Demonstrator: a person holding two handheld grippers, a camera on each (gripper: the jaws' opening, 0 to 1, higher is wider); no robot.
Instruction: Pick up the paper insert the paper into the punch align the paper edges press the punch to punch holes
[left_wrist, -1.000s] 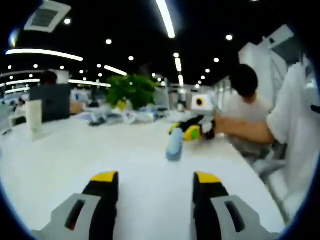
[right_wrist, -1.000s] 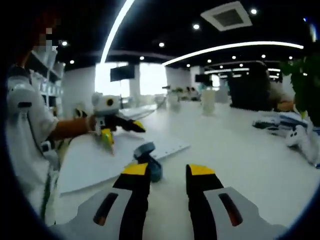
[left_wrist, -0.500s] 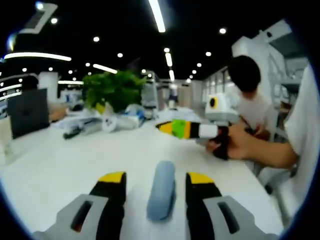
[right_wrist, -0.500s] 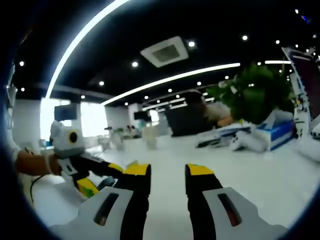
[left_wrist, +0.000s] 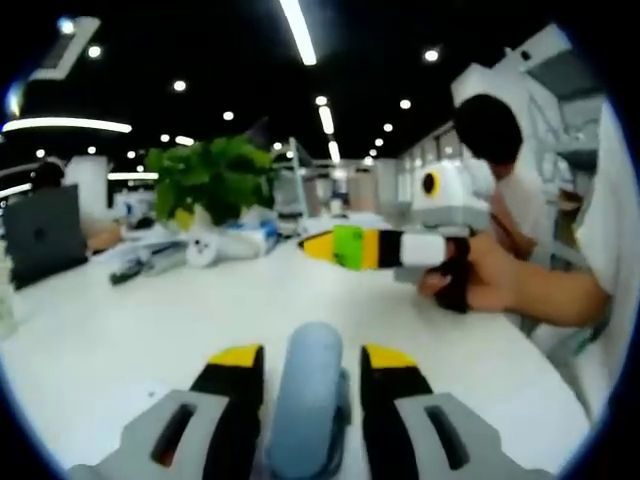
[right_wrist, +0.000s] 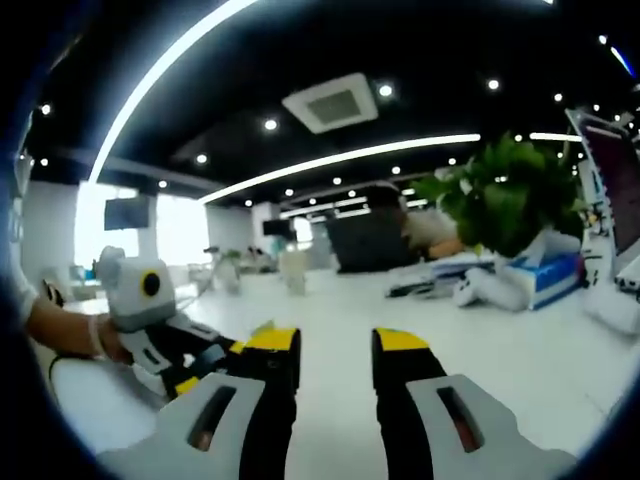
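Left gripper (left_wrist: 310, 365) has its jaws spread w/ the blue punch (left_wrist: 308, 400) between them (touching? can't tell). Right gripper (right_wrist: 335, 345) spread, holding nothing, over the white table (right_wrist: 500, 350).

The punch (left_wrist: 305, 405), low in the frame, is pale blue-grey. The left claw (left_wrist: 300, 360) is black with yellow tips and grey housing. The right claw (left_wrist: 335, 247), at centre right, shows yellow, green and white bands. The table (left_wrist: 120, 320) is white; the plant (left_wrist: 215, 180), upper left, is green.
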